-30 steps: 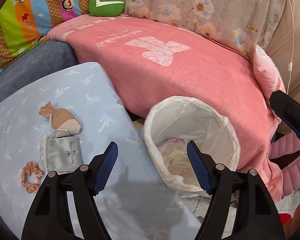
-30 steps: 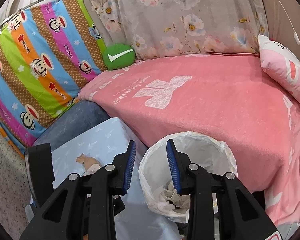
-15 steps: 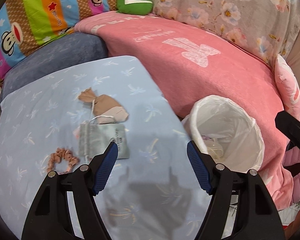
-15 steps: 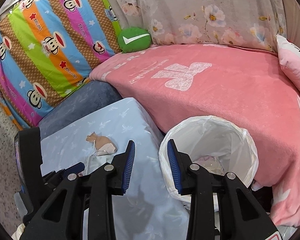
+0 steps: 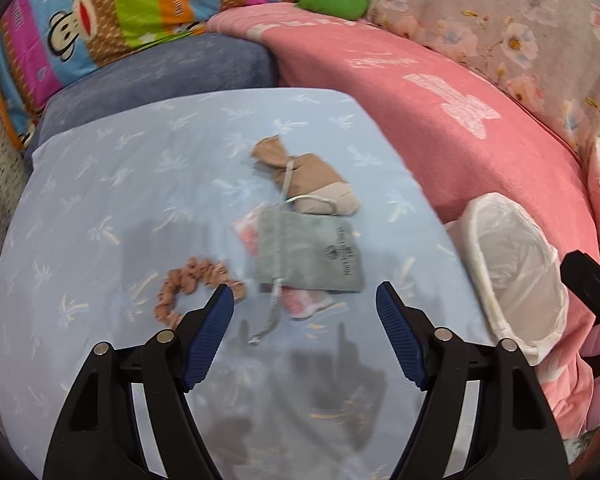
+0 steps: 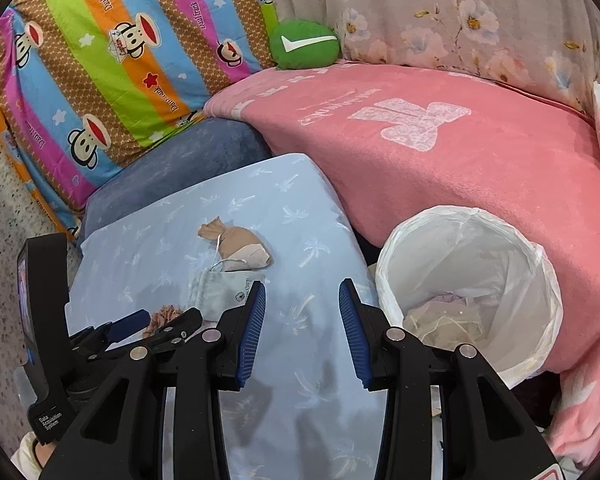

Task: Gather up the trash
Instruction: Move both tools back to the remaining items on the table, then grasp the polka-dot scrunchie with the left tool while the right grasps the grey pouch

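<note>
A: Both tongs are released and empty. The left tongs (image 5: pixel 305 305) hang wide over the grey pouch (image 5: pixel 312 252), low in the middle of the left view. The right tongs (image 6: pixel 302 304) have just been opening, with nothing between them but bare blue cloth.

B: Where's the trash?

A: On the blue-covered table (image 5: pixel 100 184): the pouch, a tan bundle (image 5: pixel 308 180) just above it and touching its top edge, a scrunchie (image 5: pixel 188 284) to the lower left, and pink scraps (image 5: pixel 300 304) peeking from under the pouch. The bin (image 6: pixel 468 292) sits at the right of the right view, against the pink blanket (image 6: pixel 460 152).

B: How should the grab go?

A: I'd bring the left tongs straight down over the pouch's middle, one pad each side, and pinch the cloth itself. Its cord (image 5: pixel 274 312) trails toward the camera, and gripping only that would likely let the pouch swing.

B: What differs from a second ago?

A: Then the left view centred on the bin with the items at far left; now the items sit mid-frame and the bin is at the right edge.
</note>
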{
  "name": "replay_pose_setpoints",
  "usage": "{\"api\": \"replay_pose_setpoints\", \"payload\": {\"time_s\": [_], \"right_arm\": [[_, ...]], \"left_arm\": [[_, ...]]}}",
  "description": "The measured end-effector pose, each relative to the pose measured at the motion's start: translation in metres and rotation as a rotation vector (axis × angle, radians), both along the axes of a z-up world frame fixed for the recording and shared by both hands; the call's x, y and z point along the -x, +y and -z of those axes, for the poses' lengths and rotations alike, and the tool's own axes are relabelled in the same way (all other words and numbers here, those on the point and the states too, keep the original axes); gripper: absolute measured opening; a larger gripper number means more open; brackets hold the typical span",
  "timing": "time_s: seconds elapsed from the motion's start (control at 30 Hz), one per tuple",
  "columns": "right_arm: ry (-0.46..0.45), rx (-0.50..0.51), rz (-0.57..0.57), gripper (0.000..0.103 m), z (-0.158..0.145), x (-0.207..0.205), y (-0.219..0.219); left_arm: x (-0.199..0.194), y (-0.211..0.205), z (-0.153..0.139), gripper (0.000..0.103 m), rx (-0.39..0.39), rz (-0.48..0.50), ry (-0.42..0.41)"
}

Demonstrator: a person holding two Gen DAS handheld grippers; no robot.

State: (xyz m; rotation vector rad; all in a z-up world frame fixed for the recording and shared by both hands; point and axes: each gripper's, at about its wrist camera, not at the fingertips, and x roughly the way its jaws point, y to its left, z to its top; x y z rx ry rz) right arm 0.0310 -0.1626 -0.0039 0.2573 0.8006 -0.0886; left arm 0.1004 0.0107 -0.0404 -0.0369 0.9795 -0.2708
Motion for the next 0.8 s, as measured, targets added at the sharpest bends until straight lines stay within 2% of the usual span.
{"api": "replay_pose_setpoints", "payload": {"time_s": [0.17,0.47,0.57,0.8], "right_arm": [[0.041,-0.001,-0.047,0.038,0.018,-0.015,0.025],[0.101,-0.001,-0.112,0.039,0.052,-0.048,0.064],[0.119,-0.002,-0.116,0.046,0.062,-0.060,0.073],[0.155,-0.024,-0.149,0.047,0.082,-0.086,0.092]], "left_arm": [[-0.009,0.035,0.015,0.077,-0.002,-0.085,0.037],[-0.021,0.084,0.041,0.077,0.003,-0.204,0.101],[-0.025,0.091,0.048,0.077,0.004,-0.224,0.114],[-0.033,0.093,0.058,0.074,0.013,-0.220,0.133]]}}
